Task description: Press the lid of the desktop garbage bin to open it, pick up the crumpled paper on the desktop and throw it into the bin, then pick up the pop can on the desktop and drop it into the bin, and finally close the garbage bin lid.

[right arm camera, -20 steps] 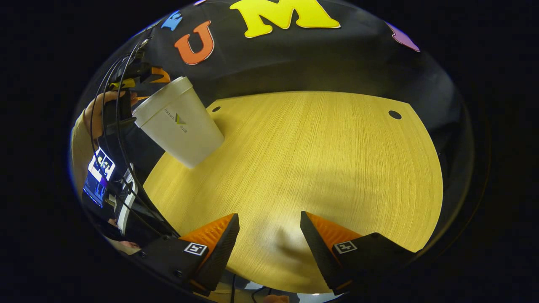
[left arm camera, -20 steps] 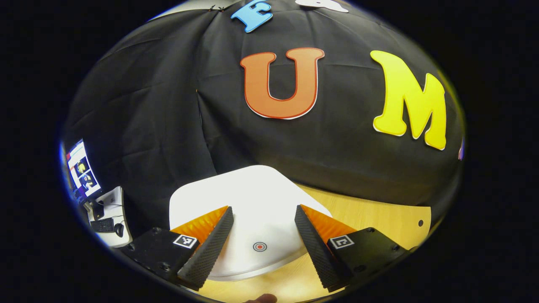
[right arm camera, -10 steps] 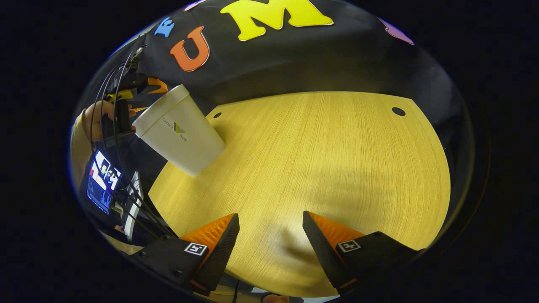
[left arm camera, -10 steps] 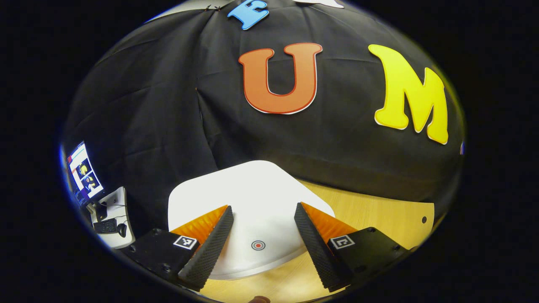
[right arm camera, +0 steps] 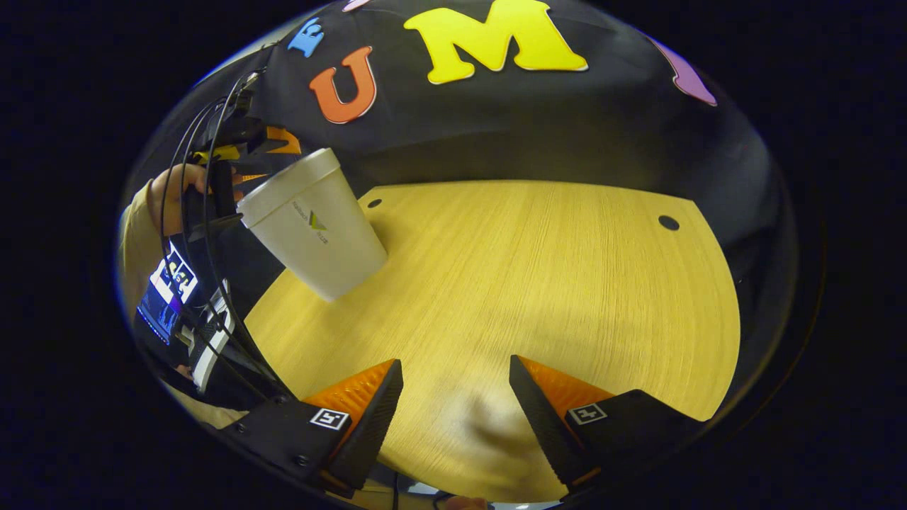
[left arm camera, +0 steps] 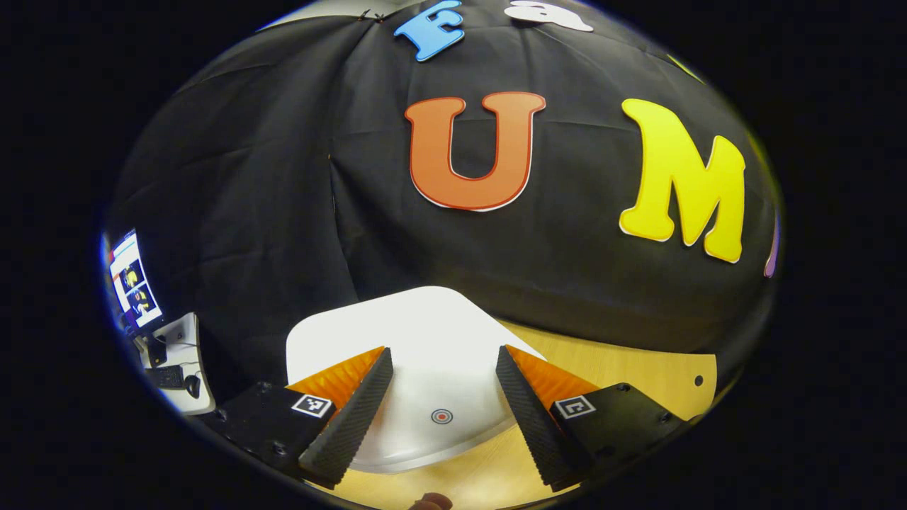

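One white garbage bin (right arm camera: pixel 315 223) is seen standing at the far left edge of the wooden desktop (right arm camera: pixel 538 283), a smooth tapered tub with its flat, rounded-square lid (left arm camera: pixel 425 333) shut; a small round target mark (left arm camera: pixel 441 416) is printed near the lid's front rim. The left gripper (left arm camera: pixel 441 411) is held just over the lid, fingers spread and empty. The right gripper (right arm camera: pixel 453 418) is likewise spread, holding nothing, above bare grained wood. Two round holes (right arm camera: pixel 667 222) are counted near the desktop's far edge.
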`<state>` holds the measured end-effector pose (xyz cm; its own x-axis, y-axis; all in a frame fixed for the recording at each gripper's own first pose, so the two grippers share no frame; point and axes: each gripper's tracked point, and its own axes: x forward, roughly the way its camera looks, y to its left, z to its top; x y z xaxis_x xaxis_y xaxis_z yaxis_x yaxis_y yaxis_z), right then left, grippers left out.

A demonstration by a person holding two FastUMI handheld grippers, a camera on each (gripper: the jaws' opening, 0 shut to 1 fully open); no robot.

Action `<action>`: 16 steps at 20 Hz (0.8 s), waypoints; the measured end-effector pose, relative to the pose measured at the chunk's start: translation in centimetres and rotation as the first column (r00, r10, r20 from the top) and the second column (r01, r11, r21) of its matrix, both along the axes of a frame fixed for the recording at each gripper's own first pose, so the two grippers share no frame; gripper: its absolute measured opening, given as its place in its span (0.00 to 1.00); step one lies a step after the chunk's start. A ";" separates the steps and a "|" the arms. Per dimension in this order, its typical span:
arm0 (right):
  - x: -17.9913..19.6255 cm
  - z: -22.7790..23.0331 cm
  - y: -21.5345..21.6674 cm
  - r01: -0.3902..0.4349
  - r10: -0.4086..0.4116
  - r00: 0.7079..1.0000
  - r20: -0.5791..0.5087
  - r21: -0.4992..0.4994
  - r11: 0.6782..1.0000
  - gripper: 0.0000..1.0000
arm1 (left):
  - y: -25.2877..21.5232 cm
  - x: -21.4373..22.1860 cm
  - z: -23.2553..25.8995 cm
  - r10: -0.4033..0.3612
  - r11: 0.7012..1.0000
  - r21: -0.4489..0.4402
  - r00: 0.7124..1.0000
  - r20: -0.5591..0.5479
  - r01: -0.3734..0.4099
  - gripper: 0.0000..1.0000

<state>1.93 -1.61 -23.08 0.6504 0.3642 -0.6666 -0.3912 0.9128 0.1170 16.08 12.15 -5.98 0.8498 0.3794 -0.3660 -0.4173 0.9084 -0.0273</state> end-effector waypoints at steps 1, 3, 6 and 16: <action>0.0 0.9 0.2 -0.016 0.017 0.999 0.035 -0.027 0.999 0.91 | -0.4 -0.3 0.9 -0.016 1.000 0.023 1.000 0.015 0.016 0.98; 0.0 2.8 0.7 -0.030 0.035 0.996 0.087 -0.058 0.998 0.91 | -1.9 -1.3 1.9 -0.077 0.996 0.057 0.996 0.036 0.075 0.98; 0.1 5.8 1.3 -0.002 0.008 0.990 0.143 -0.041 0.999 0.96 | -4.1 -4.0 2.4 -0.170 0.981 0.104 0.984 0.053 0.164 0.98; -0.2 17.3 1.9 0.110 -0.110 0.892 0.438 0.027 0.994 0.96 | -12.4 -12.2 4.3 -0.402 0.911 0.148 0.910 0.101 0.385 0.96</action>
